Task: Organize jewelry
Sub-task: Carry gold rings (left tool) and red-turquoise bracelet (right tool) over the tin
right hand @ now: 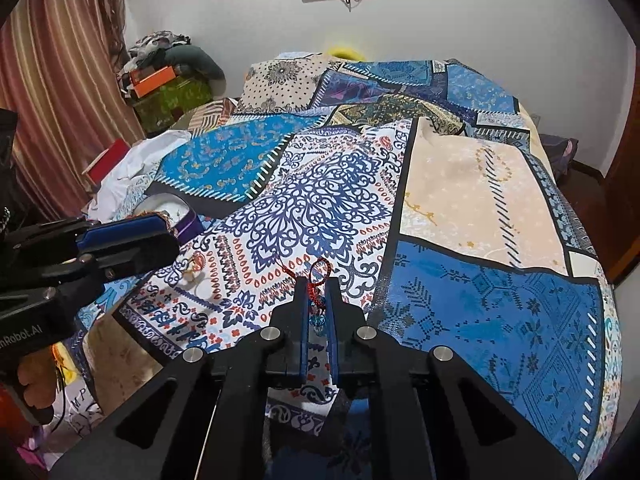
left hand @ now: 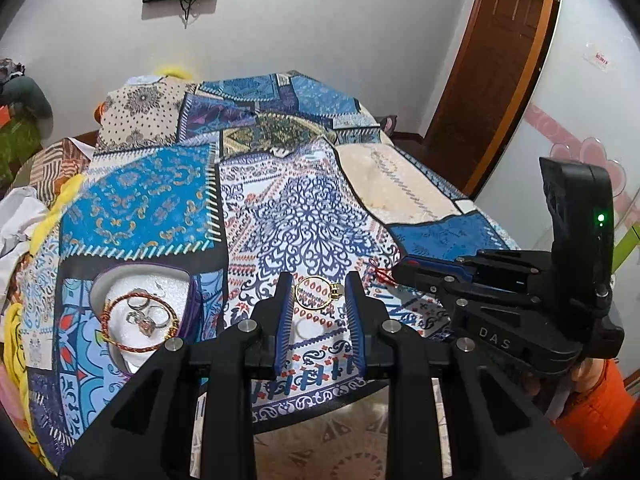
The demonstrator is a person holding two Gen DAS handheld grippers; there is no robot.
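- Left wrist view: my left gripper [left hand: 318, 286] has its jaws spread, holding nothing. The gold ring [left hand: 319, 293] lies flat on the patterned bedspread [left hand: 280, 208], right between the fingertips, apparently touching neither.
- Jewelry box [left hand: 138, 312] sits to the left of the ring, near it — white lined, already holding a red-gold twisted bangle [left hand: 138, 322] and a few silver rings [left hand: 146, 312].
- Right gripper [left hand: 404, 270] comes in from the right of the ring, tip just beside it; a bit of red cord [left hand: 382, 274] shows at its nose.
- Right wrist view: right gripper [right hand: 318, 294] has jaws nearly pressed together, pinching the red cord bracelet [right hand: 318, 280]. Loop sticks up past the tips, bluish beads sit lower between the pads.
- From here the ring [right hand: 194, 266] is off to the left, under the left gripper [right hand: 132, 236]; the box [right hand: 180, 216] is beyond it, partly hidden.
- Risks, my read: the ring is thin and flat on soft fabric — closing could skid it sideways or pinch cloth instead.
- The grippers are close; swinging the cord toward the box could clip the left one.
- The cord grip is narrow and could slip.
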